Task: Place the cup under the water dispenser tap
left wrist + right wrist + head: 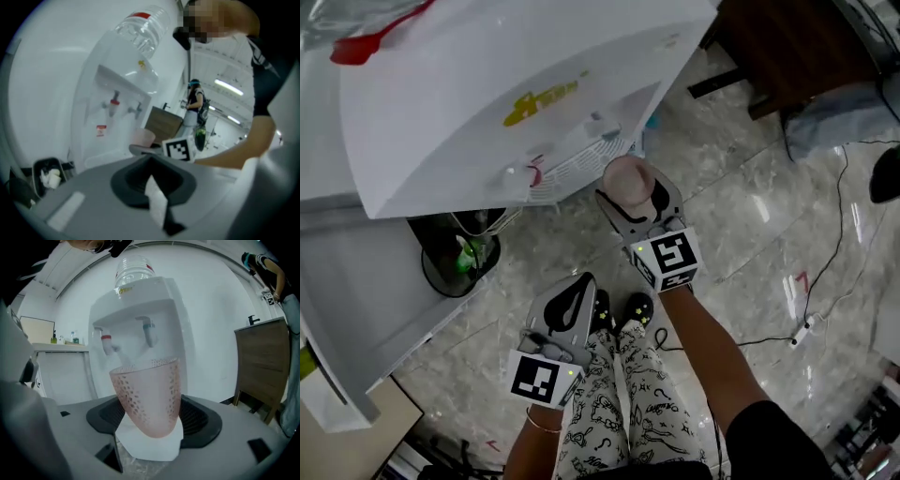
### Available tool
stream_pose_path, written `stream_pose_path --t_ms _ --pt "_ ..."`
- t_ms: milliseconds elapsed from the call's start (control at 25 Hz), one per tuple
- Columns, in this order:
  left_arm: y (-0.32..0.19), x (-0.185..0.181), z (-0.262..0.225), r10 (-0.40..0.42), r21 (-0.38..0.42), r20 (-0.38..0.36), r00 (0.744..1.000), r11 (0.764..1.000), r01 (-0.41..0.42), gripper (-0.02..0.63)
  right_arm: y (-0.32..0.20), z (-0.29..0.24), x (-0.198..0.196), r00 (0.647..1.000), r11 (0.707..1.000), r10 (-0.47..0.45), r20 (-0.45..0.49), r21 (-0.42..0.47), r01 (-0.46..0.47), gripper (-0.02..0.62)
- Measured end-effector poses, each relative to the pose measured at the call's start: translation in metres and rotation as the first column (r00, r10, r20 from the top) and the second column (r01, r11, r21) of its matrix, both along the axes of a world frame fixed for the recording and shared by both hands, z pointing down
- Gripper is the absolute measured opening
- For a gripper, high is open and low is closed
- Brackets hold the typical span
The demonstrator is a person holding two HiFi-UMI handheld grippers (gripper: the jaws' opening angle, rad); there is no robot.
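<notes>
- Pink translucent plastic, dotted all over: the cup (150,394) is pinched between the jaws of the right hand-held gripper (636,208). Its mouth is up and its long axis is near upright with a slight lean. No water shows through its wall.
- The water dispenser (140,310) lies straight ahead of that hand-held gripper. The red tap (107,341) and the grey tap (149,331) sit above and beyond the cup's rim. I judge the coming move to be forward and in, over the drip grille (572,167).
- In the head view the cup is just beside the grille's near edge. It is not yet under either tap and is closer to the grey one.
- The left hand-held gripper (157,206) hangs lower and farther back, jaws pressed together on nothing. The right one is plainly the nearer to the taps.
- A clear bottle (133,268) tops the dispenser.
- A black bin (436,279) on the floor beside the dispenser holds crumpled paper and something green.
</notes>
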State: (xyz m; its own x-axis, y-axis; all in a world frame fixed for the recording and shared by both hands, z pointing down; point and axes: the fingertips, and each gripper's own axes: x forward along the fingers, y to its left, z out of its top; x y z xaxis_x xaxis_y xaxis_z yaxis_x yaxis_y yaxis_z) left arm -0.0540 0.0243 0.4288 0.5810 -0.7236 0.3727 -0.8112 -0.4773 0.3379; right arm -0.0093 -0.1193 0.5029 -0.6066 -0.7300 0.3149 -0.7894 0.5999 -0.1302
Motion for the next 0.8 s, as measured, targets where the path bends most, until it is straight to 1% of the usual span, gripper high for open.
stream_pose_path --t_ms 160,240,400,600,800 --pt "0.001 -0.012 0.018 -0.017 -0.045 0.003 1.0 0.999 0.018 -0.002 -0.023 0.019 -0.011 0.999 0.999 -0.045 0.0 0.031 0.045 0.336" --pt "0.002 -0.018 0.022 -0.023 -0.064 0.001 1.0 0.998 0.023 -0.002 -0.034 0.025 -0.014 0.999 0.998 -0.045 -0.003 0.044 0.045 0.336" --pt "0.003 -0.024 0.028 -0.028 -0.106 -0.028 0.999 0.994 0.025 -0.002 -0.055 0.034 -0.021 0.999 0.998 -0.033 -0.004 0.056 0.033 0.336" --pt "0.003 -0.023 0.03 -0.009 -0.123 -0.025 1.0 0.992 0.006 -0.002 -0.059 0.047 -0.031 0.999 0.999 -0.044 -0.006 0.022 0.044 0.336" --pt "-0.002 -0.027 0.029 -0.046 -0.131 -0.046 0.998 0.991 0.04 -0.002 -0.058 0.056 -0.029 0.999 0.998 -0.05 -0.012 -0.024 0.049 0.336"
